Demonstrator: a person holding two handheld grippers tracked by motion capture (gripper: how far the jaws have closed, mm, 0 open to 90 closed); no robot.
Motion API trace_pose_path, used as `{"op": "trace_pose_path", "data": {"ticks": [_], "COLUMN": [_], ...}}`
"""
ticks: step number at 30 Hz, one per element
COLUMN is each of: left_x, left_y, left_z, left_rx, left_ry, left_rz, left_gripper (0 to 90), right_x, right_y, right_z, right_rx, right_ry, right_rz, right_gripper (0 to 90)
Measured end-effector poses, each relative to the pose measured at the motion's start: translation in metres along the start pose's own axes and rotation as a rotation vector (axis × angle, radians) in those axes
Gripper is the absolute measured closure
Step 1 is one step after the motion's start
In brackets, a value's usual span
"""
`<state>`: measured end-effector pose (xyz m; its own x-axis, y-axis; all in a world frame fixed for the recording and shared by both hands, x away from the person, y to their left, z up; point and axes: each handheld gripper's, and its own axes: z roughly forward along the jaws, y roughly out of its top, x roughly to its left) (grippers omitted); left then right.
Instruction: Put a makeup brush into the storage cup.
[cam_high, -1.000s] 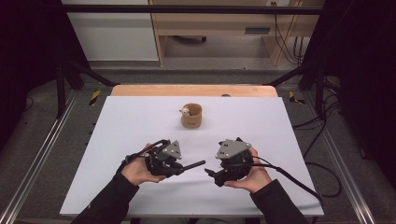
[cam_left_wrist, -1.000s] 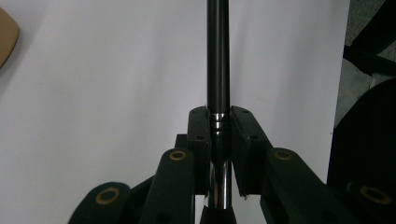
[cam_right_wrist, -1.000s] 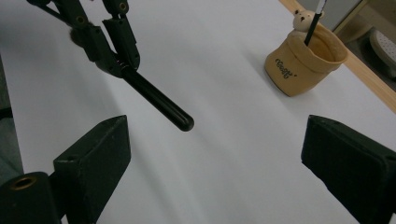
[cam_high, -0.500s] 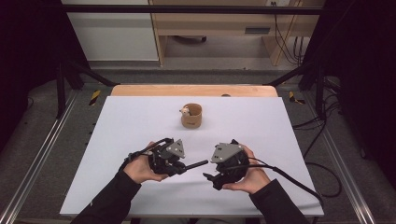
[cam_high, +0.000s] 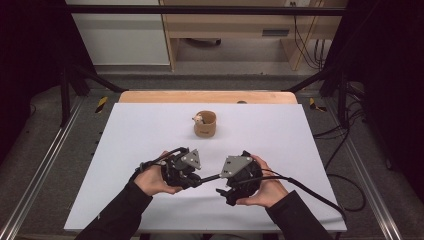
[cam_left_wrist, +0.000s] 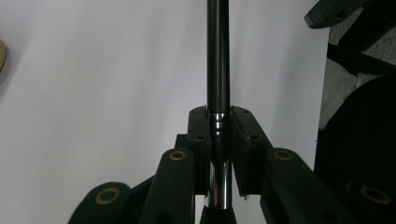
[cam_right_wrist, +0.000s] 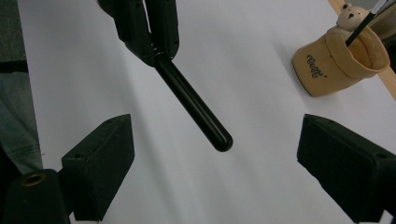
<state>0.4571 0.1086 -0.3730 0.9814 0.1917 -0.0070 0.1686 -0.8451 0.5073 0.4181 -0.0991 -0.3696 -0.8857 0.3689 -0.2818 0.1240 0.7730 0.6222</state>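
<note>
Between the hands, well in front of the tan cup (cam_high: 205, 124) on the white bench (cam_high: 125, 150), the left tongs (cam_left_wrist: 219, 126) clamp a black pen (cam_right_wrist: 192, 103) whose free end points between the wide-open, empty right tongs (cam_right_wrist: 215, 154), so this looks like a handover, which next needs the right tongs to close on the pen.

White rectangular table (cam_high: 130, 150), person's hands near front edge. Left black gripper (cam_high: 197, 181) clamps thin black rod (cam_high: 210, 177) pointing twd right black gripper (cam_high: 226, 190). Tan cup w/ small figure (cam_high: 205, 123) sits farther back, centre.
</note>
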Motion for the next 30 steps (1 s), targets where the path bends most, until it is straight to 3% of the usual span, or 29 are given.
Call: {"op": "trace_pose_path", "data": {"ticks": [19, 30], "left_x": [0.001, -0.001], "left_y": [0.005, 0.008], "left_z": [-0.001, 0.002], "left_rx": [0.006, 0.019], "left_ry": [-0.028, -0.045], "left_rz": [-0.017, -0.02], "left_gripper": [78.6, 78.6], "right_x": [0.004, 0.009], "right_y": [0.004, 0.006], "right_z": [0.008, 0.014], "right_rx": [0.052, 0.064], "right_ry": [0.004, 0.001], "right_rz": [-0.101, -0.18], "right_gripper": [21.0, 32.4]}}
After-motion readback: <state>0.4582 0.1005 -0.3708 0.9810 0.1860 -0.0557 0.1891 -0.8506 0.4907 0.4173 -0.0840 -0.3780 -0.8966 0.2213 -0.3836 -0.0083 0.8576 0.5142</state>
